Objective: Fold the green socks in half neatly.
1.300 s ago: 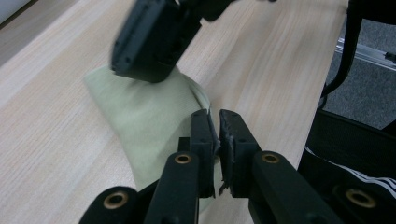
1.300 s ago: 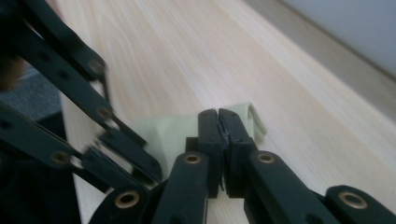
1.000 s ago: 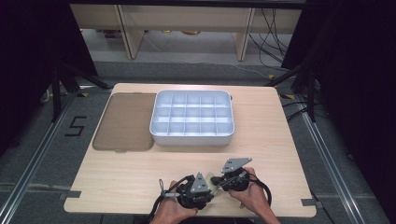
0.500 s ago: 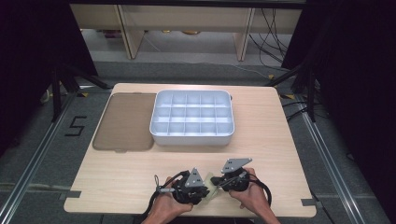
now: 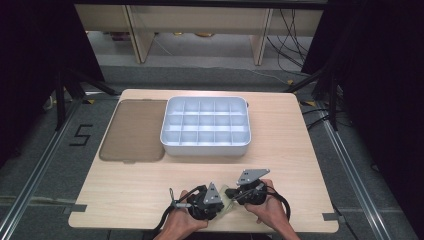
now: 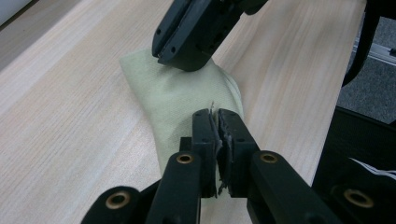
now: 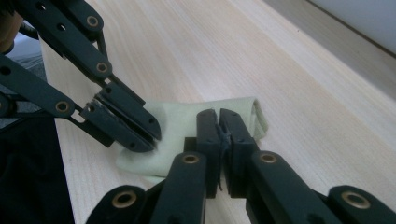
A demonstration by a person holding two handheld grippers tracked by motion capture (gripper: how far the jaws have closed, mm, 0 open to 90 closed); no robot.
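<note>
Lid (image 5: 134, 131) lies left of tray (image 5: 206, 146); cloth (image 5: 229, 199) nearer.

Table evenly lit from above, surroundings dark; soft shadows, close-ups slightly soft.

A single black digit "5" (image 5: 80, 135) is showing in the high view, marked in tape-like strokes on the grey floor (image 5: 45, 165) to the left of the light wooden worktop (image 5: 280, 150). Nothing else is reading as text.
</note>
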